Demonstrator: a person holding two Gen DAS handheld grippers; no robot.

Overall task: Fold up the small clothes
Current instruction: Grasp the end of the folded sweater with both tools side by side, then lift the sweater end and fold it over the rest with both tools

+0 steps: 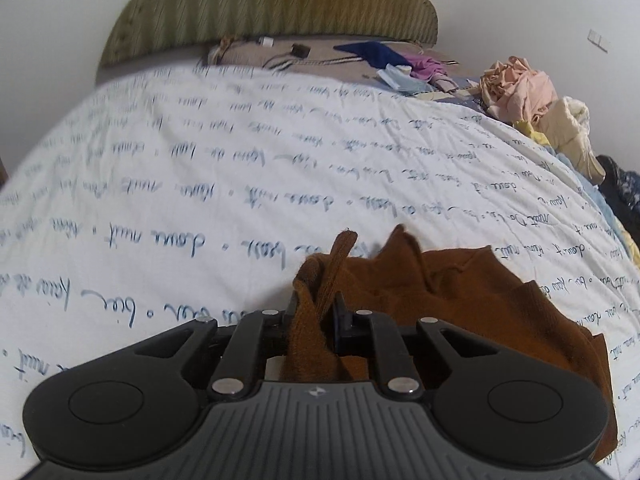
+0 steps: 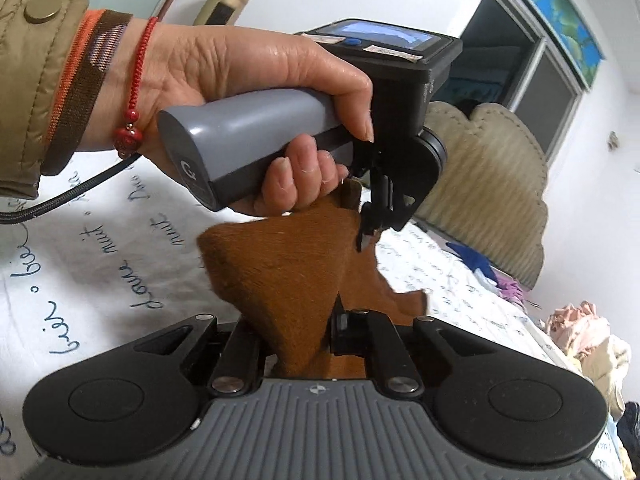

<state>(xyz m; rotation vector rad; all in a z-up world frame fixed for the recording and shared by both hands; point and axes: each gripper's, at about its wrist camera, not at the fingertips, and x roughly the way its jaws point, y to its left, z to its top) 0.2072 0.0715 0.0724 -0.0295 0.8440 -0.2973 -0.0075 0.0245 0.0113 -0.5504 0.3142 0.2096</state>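
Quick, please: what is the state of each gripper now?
Left gripper: shut on the brown garment.
Right gripper: shut on the same garment.

A rust-brown knitted garment (image 1: 460, 292) is showing against a white bedsheet (image 1: 200, 168) carrying rows of blue handwritten script. On the far side, an olive-green striped headboard (image 1: 272, 4) is showing; far right, a peach-pink crumpled cloth (image 1: 516, 84).

Fuzzy brown knit garment (image 1: 460, 292), seemingly wool
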